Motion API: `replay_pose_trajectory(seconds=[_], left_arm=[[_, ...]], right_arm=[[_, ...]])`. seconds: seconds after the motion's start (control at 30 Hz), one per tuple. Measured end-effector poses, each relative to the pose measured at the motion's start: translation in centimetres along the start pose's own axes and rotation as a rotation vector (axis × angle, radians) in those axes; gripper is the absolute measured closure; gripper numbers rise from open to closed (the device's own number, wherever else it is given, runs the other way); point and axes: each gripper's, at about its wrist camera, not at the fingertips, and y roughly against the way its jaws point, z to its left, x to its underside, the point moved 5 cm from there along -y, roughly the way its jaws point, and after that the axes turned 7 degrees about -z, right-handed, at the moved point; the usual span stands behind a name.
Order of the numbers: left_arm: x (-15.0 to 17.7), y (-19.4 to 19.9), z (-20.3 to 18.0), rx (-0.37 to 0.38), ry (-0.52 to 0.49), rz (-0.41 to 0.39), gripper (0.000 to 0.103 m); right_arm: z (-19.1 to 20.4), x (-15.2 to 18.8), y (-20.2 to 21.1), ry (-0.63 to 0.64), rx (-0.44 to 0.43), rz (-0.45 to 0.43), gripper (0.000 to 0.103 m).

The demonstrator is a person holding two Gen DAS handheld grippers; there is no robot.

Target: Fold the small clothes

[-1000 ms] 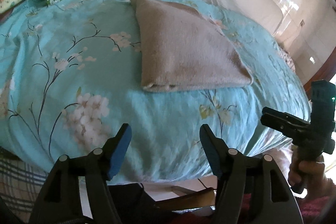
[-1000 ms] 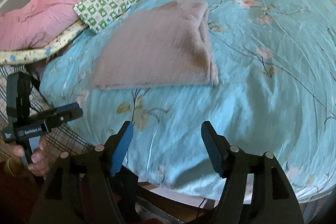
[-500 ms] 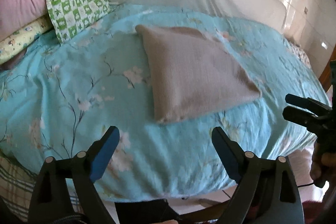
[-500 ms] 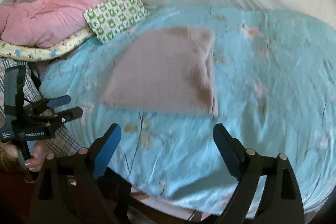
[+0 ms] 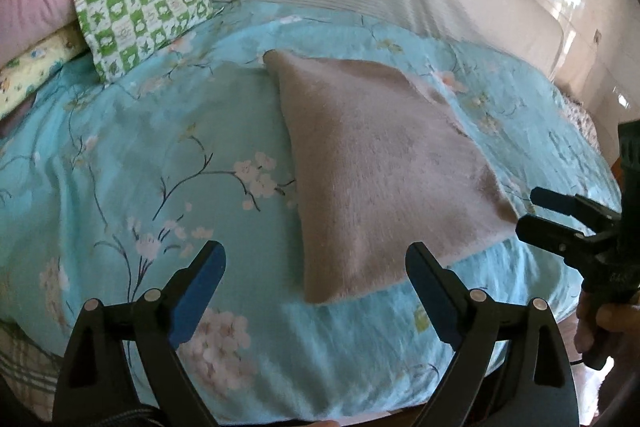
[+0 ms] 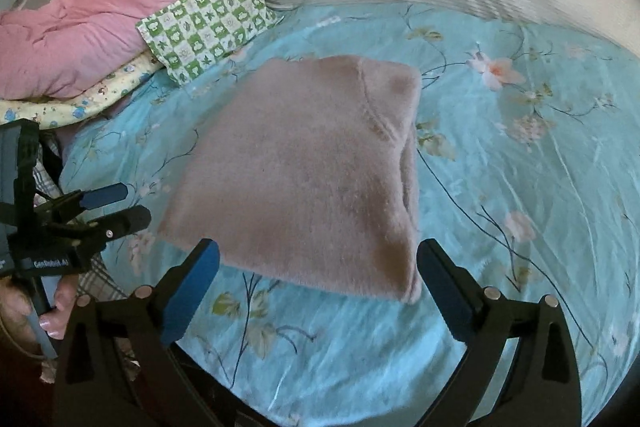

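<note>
Bed (image 5: pixel 120 155) with turquoise floral sheet, pink quilt (image 6: pixel 92 23) and green checkered pillow (image 5: pixel 140 7) at the head end. Folded taupe fuzzy garment (image 5: pixel 384 167) lies flat mid-bed, on the sheet, apart from the pillow. Left gripper (image 5: pixel 316 291) spread wide, empty, hovering over near edge of bed just short of the garment's near corner. Right gripper (image 6: pixel 318 291) also wide, empty, fingers either side of the garment's near edge, not touching.

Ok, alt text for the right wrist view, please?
A folded, fuzzy taupe garment lies flat on a turquoise floral bedsheet, just beyond the open right tool. The open left tool hovers at left, touching nothing.
</note>
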Motion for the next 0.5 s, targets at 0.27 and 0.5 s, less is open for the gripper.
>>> replay_pose_trajectory(seconds=[0.27,0.5], left_arm=[[-0.7,-2.0,-0.1,-0.050,-0.021,0.019,0.011],[-1.6,-2.7,0.1,-0.064,-0.019,0.025,0.011]], right_arm=[[-0.5,-0.7,-2.7,0.001,0.010,0.041,0.004],[-1.1,-1.4,-3.9,-0.012,0.012,0.054,0.004]])
